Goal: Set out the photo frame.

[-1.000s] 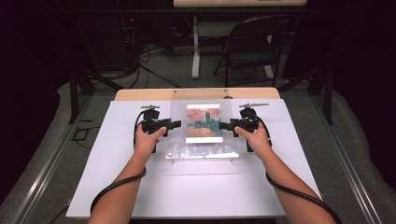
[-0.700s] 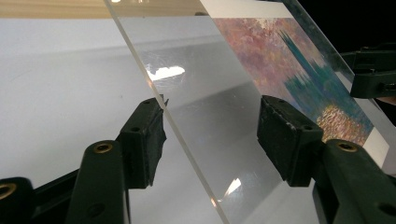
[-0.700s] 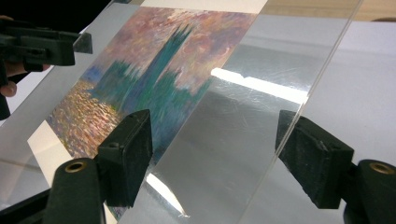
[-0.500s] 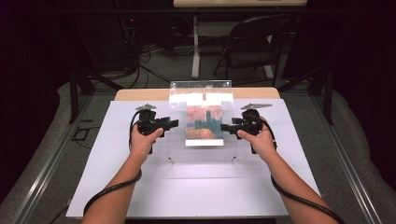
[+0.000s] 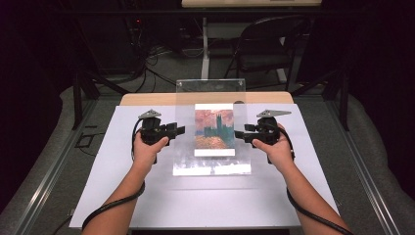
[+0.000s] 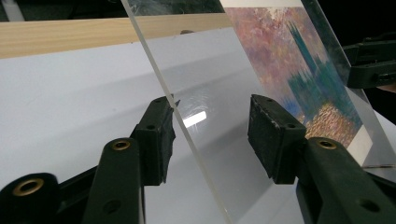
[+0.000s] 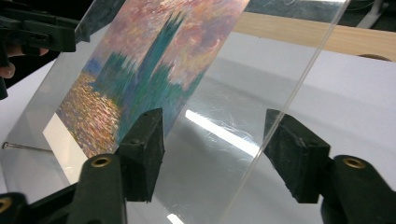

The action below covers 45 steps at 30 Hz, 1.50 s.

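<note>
A clear acrylic sheet (image 5: 210, 164) carries a print (image 5: 214, 129) of a pink sky over dark towers. Its far edge is tilted up off the white board and its near edge stays low. My left gripper (image 5: 178, 131) is at its left side and my right gripper (image 5: 241, 134) at its right. In the left gripper view the sheet (image 6: 210, 74) runs slantwise between the left gripper's (image 6: 212, 133) jaws; one pad (image 6: 159, 135) touches it, the other stands apart. The right gripper's (image 7: 215, 144) jaws likewise straddle the sheet (image 7: 224, 116) with gaps. Both pairs of jaws have just been closing.
A white board (image 5: 195, 205) covers the wooden table (image 5: 147, 99). A folding chair (image 5: 264, 44), table legs and cables stand on the floor beyond. A thin metal pin (image 7: 23, 147) lies by the sheet's low edge. In each gripper view the other gripper shows across the sheet.
The sheet's far edge has risen from lying flat to a steep tilt. Both hands have lifted and drawn slightly toward the person.
</note>
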Available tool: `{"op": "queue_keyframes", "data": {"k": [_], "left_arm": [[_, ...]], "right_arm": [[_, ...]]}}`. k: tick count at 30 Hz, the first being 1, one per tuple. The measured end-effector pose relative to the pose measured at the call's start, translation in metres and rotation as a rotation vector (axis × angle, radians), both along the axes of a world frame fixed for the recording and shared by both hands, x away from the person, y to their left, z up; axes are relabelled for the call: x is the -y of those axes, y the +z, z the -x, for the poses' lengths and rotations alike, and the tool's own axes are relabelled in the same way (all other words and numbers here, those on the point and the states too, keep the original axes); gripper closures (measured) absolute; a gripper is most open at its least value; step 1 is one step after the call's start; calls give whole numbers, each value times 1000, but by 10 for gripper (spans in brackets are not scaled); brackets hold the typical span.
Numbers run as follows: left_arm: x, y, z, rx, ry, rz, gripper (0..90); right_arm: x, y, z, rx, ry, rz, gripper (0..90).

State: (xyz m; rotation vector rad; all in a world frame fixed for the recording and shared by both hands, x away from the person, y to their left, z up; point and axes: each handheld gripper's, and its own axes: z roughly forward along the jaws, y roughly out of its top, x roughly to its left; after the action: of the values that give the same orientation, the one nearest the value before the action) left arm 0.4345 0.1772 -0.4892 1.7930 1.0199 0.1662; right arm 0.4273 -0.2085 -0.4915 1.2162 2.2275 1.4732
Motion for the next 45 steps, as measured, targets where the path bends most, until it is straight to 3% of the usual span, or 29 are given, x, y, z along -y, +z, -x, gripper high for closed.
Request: {"op": "queue_keyframes", "data": {"k": [18,30,38,42,45], "left_arm": [[-3,10,17,40,-10,6,573],[-5,16,25,43,-20,-1,601],[-9,22,38,72,-47,-9,637],[-9,25,44,85,-53,-28,646],[-11,26,49,90,-55,-19,659]], "right_arm": [[5,10,16,41,24,14,463],[3,17,26,41,14,40,487],[9,22,37,52,29,21,560],[10,25,42,56,42,35,577],[10,27,47,65,48,44,588]]}}
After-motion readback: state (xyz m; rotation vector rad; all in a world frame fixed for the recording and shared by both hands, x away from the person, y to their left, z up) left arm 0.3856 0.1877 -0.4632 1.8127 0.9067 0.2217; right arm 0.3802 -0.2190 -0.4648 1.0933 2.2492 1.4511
